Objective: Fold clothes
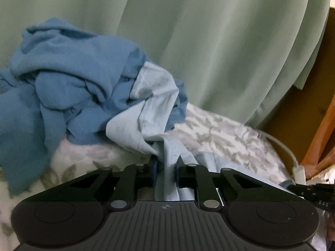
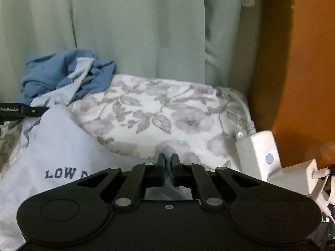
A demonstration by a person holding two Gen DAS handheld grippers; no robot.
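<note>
A pale blue T-shirt (image 2: 56, 146) with dark lettering "LOW" lies on a floral blanket (image 2: 159, 108). My left gripper (image 1: 166, 165) is shut on a bunched edge of the pale blue shirt (image 1: 150, 108), which trails back into a heap of darker blue clothes (image 1: 69, 79). My right gripper (image 2: 168, 159) is shut on another pinched fold of the same shirt near the blanket's front. The left gripper's side shows in the right wrist view (image 2: 23, 110). The heap also shows at the back left in the right wrist view (image 2: 62, 73).
A pale green curtain (image 2: 136, 27) hangs behind the bed. An orange-brown wooden panel (image 2: 297, 73) stands at the right. A white controller box (image 2: 259, 152) with a cable and a white plug (image 2: 301, 171) lie at the blanket's right edge.
</note>
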